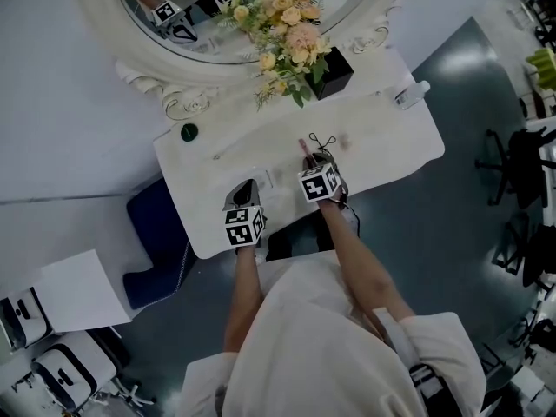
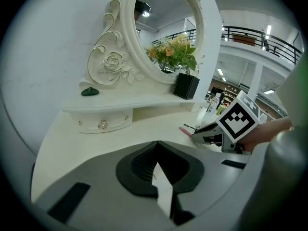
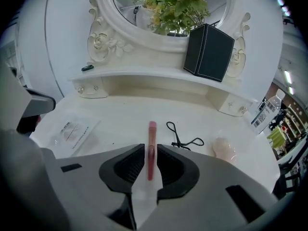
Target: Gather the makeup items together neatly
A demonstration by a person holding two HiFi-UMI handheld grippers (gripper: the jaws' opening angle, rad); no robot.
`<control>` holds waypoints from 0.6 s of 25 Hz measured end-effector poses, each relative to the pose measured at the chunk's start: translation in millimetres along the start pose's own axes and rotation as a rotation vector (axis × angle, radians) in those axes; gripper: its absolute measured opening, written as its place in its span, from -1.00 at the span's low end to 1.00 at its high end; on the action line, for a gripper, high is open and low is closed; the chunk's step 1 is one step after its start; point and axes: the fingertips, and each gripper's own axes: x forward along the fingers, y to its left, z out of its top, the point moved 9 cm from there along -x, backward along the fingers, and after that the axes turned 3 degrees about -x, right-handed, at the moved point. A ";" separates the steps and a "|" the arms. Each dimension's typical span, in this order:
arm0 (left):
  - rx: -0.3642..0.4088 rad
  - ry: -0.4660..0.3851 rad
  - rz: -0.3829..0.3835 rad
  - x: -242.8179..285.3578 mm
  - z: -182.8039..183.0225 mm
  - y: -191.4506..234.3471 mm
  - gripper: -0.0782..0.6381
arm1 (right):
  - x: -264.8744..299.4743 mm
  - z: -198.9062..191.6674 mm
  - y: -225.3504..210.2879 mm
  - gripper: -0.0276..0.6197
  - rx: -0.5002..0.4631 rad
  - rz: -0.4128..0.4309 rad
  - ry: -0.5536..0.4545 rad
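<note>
A pink tube (image 3: 152,138) lies on the white vanity top (image 3: 120,114) with its near end between the jaws of my right gripper (image 3: 150,159). The jaws stand a little apart on either side of it, not pressing, so the gripper is open. Just right of the tube lie a black eyelash curler (image 3: 184,137) and a pale beige sponge (image 3: 224,148). A clear sachet (image 3: 73,130) lies to the left. In the head view my right gripper (image 1: 315,157) is beside the curler (image 1: 323,142). My left gripper (image 1: 244,189) hovers near the front edge, shut and empty, also seen as (image 2: 156,150).
A raised shelf holds a black box of flowers (image 3: 209,52) and a small dark green thing (image 3: 87,68) under the oval mirror (image 1: 234,16). A small bottle (image 1: 412,95) stands at the table's right end. A blue stool (image 1: 156,241) is on the floor at the left.
</note>
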 end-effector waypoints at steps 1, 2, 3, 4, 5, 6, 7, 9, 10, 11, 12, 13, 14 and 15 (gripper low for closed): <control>-0.002 0.000 0.002 -0.2 -0.6 0.2 -0.75 | -2.1 0.8 -0.4 -0.57 -0.001 0.000 -0.007; -0.004 -0.001 0.004 -0.5 -1.2 0.7 -0.75 | -5.3 2.2 -0.3 -0.57 -0.004 0.000 -0.013; -0.006 -0.001 0.007 -1.0 -1.8 1.7 -0.75 | -9.2 4.5 0.2 -0.57 -0.008 0.002 -0.023; -0.008 -0.001 0.011 -1.3 -2.5 3.4 -0.75 | -13.4 7.6 1.4 -0.57 -0.012 0.005 -0.038; -0.011 0.000 0.017 -1.4 -3.5 5.4 -0.75 | -17.7 11.4 3.3 -0.57 -0.014 0.013 -0.058; -0.015 0.001 0.022 -1.4 -5.0 7.4 -0.75 | -21.9 15.7 6.6 -0.57 -0.015 0.028 -0.082; -0.019 0.004 0.028 -1.2 -7.1 9.5 -0.75 | -25.9 20.0 12.0 -0.57 -0.018 0.054 -0.106; -0.029 0.014 0.039 -0.9 -13.4 14.0 -0.75 | -30.4 25.5 29.4 -0.57 -0.021 0.142 -0.133; -0.038 0.022 0.045 -0.8 -17.5 16.5 -0.75 | -29.3 24.8 40.0 -0.57 -0.010 0.200 -0.134; -0.048 0.030 0.051 -0.6 -21.9 19.0 -0.75 | -26.3 21.8 50.5 -0.57 0.015 0.260 -0.127; -0.059 0.038 0.058 -0.5 -26.4 21.4 -0.75 | -22.9 17.4 60.2 -0.56 0.045 0.316 -0.115; -0.070 0.045 0.063 -0.4 -30.4 23.6 -0.75 | -19.8 12.6 68.9 -0.55 0.071 0.363 -0.096; -0.081 0.052 0.066 -0.5 -33.8 25.8 -0.75 | -17.1 8.1 76.4 -0.55 0.086 0.397 -0.073; -0.091 0.058 0.069 -0.9 -36.6 28.0 -0.75 | -14.5 4.0 82.8 -0.53 0.088 0.420 -0.049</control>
